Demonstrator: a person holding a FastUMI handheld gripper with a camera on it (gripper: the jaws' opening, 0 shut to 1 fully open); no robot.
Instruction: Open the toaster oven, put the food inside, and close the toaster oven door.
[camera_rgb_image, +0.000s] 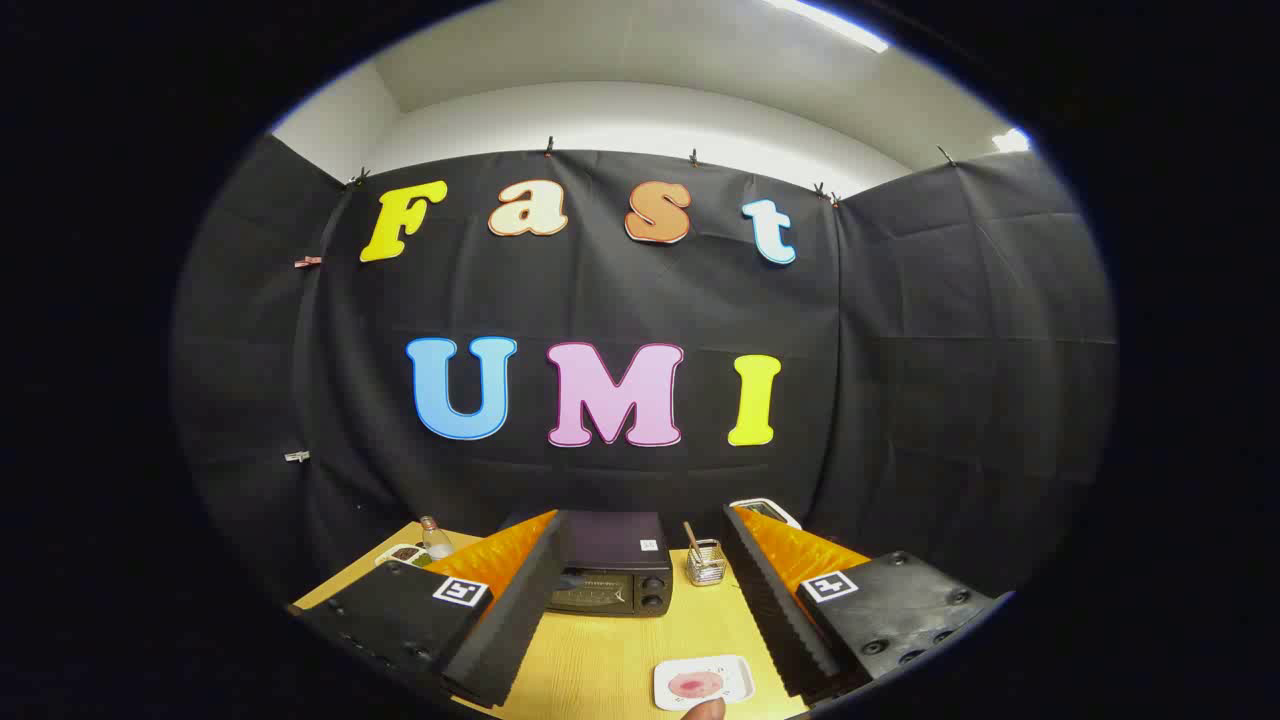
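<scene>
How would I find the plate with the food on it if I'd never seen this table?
Start at the wooden table and the dark toaster oven at its back. Come forward between the open gripper fingers to the near edge. There lies a small white square plate with a pink round piece on it, touched by a fingertip; nothing else nearby is flat and white.

the gripper (640, 640) hangs over the wooden counter (600, 660) with its fingers spread wide and empty, the closed toaster oven (612, 575) beyond them, a small wire basket (706, 566) beside the oven, and a white plate (703, 682) of pinkish food between the fingertips.
</scene>
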